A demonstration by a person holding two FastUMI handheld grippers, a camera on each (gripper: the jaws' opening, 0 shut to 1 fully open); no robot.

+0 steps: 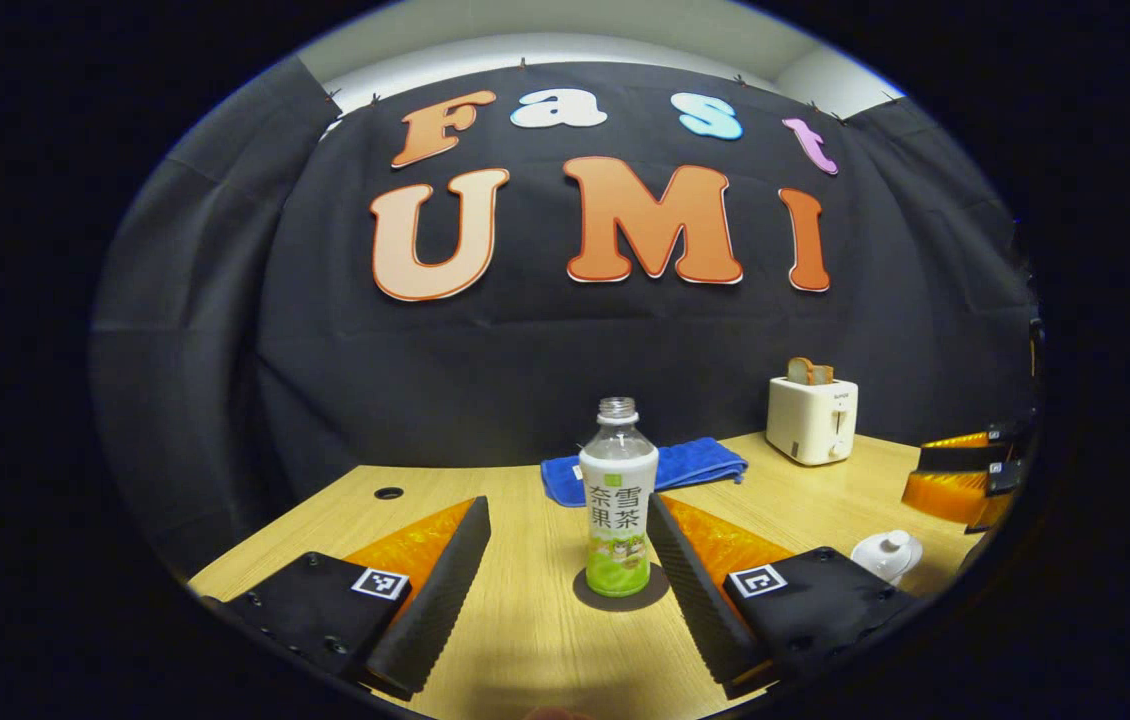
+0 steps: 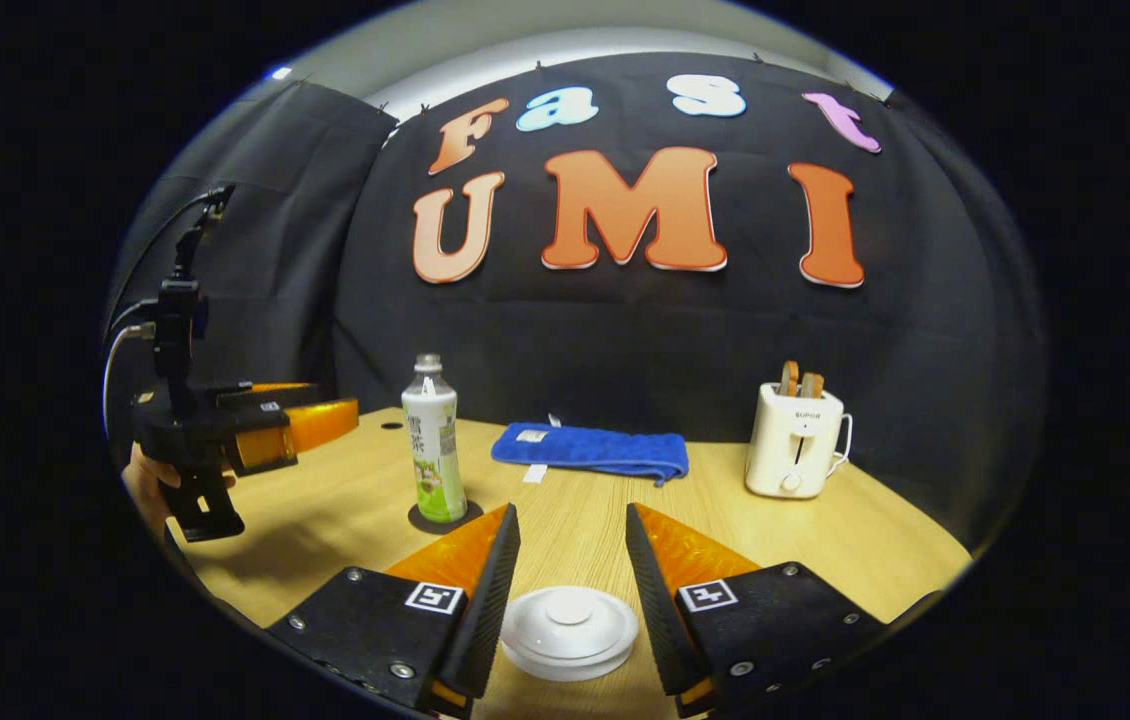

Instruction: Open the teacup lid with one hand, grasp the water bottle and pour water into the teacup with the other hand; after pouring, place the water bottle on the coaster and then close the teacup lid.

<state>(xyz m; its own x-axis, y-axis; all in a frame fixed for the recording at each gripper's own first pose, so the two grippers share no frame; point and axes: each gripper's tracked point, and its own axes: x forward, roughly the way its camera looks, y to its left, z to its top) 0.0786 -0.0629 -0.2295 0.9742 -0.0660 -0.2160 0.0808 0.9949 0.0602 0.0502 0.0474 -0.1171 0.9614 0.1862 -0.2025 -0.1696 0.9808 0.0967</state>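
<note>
Lid [image 2: 568, 618] sitting on the cup between my right hand-held gripper [image 2: 570, 570] fingers, spread and not touching. Left hand-held gripper [image 1: 565, 560] spread, flanking the bottle [image 1: 617, 500] standing uncapped on its coaster [image 1: 585, 592]. Off-centre squeeze risks toppling it, spilling across the tabletop [image 1: 525, 640].

A staged recording booth got up as a kitchen corner, not a real home: black cloth [image 2: 625, 350] pinned up as the wall, with a pale room wall [image 1: 565, 30] showing above it. A bare wooden worktop [image 2: 575, 510] carries a white toaster [image 2: 793, 440] with bread and a folded blue towel [image 2: 590, 450].
</note>
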